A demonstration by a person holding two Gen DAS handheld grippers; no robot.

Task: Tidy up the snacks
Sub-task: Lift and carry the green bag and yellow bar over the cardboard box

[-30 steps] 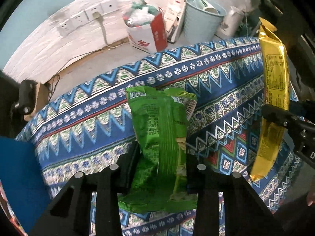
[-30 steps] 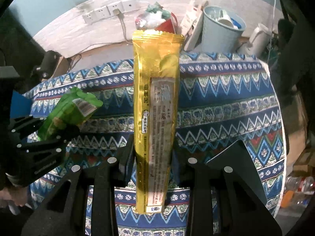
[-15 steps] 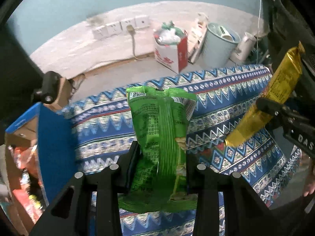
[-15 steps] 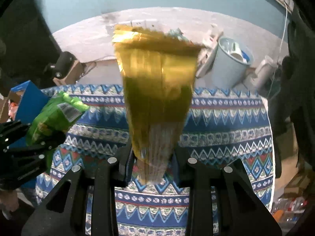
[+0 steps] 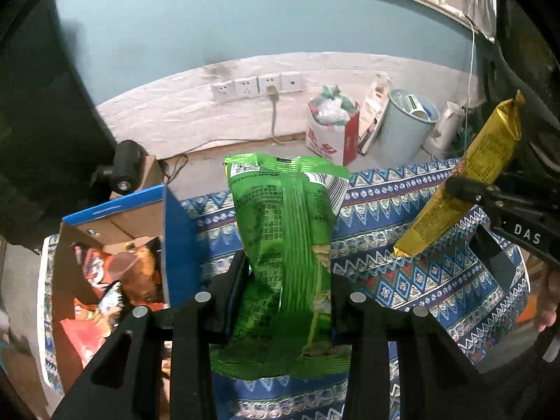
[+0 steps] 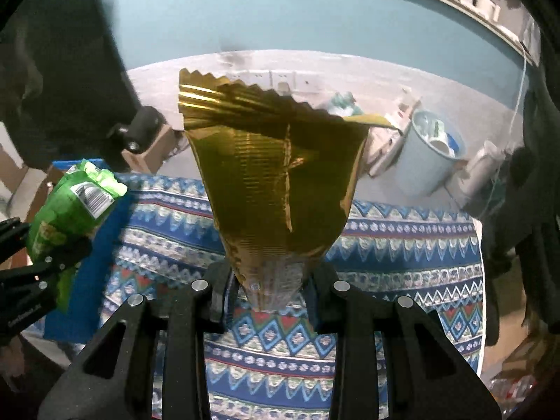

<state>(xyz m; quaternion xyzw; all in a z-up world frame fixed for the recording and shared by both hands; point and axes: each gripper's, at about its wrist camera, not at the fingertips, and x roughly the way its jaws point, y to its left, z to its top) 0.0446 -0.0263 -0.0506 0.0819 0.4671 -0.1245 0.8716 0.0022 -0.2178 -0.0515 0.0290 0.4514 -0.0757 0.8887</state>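
My left gripper point(image 5: 285, 290) is shut on a green snack bag point(image 5: 287, 238) and holds it upright above the patterned blue cloth point(image 5: 437, 280). My right gripper point(image 6: 269, 287) is shut on a long gold snack packet point(image 6: 280, 189), tilted toward the camera. The gold packet also shows at the right of the left wrist view point(image 5: 465, 182), and the green bag at the left of the right wrist view point(image 6: 66, 217). An open blue cardboard box point(image 5: 178, 241) with several red and orange snack packs inside stands to the left of the green bag.
Behind the cloth-covered table are a wall with sockets point(image 5: 255, 87), a red and white paper bag point(image 5: 332, 133), a pale blue bin point(image 5: 406, 129) and a white kettle point(image 5: 448, 129). A black caster point(image 5: 122, 171) and a cardboard box stand at the back left.
Both grippers have risen and tilted up, so more wall shows. The blue box with snacks has come into the left view. The gold packet has swung toward the right camera.
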